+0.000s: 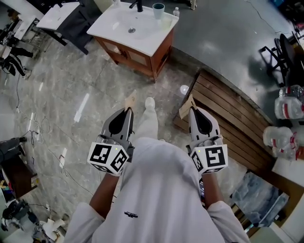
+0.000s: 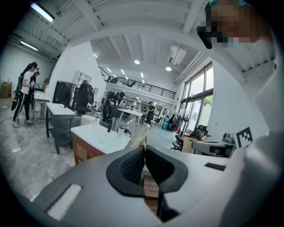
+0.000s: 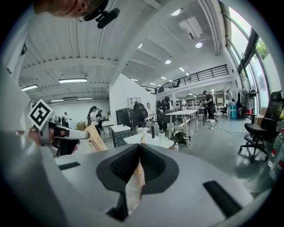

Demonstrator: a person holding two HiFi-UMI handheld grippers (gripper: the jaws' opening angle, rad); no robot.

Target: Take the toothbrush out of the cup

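Note:
A teal cup (image 1: 158,9) stands at the back right of a white sink top (image 1: 118,26), far ahead of me; I cannot make out a toothbrush in it. The same cup (image 2: 121,130) shows small in the left gripper view, and the cup (image 3: 162,134) likewise in the right gripper view. My left gripper (image 1: 130,100) and right gripper (image 1: 189,105) are held side by side at waist height, well short of the sink. Both are shut, tan tips together, with nothing between them. The left gripper (image 2: 144,144) and right gripper (image 3: 141,144) point toward the sink cabinet.
The sink sits on a wooden cabinet (image 1: 137,59) with a black tap (image 1: 138,5) and a small bottle (image 1: 176,11). A slatted wooden platform (image 1: 228,118) lies on the floor to the right. Water bottles (image 1: 287,107), chairs and desks ring the room; people stand far off.

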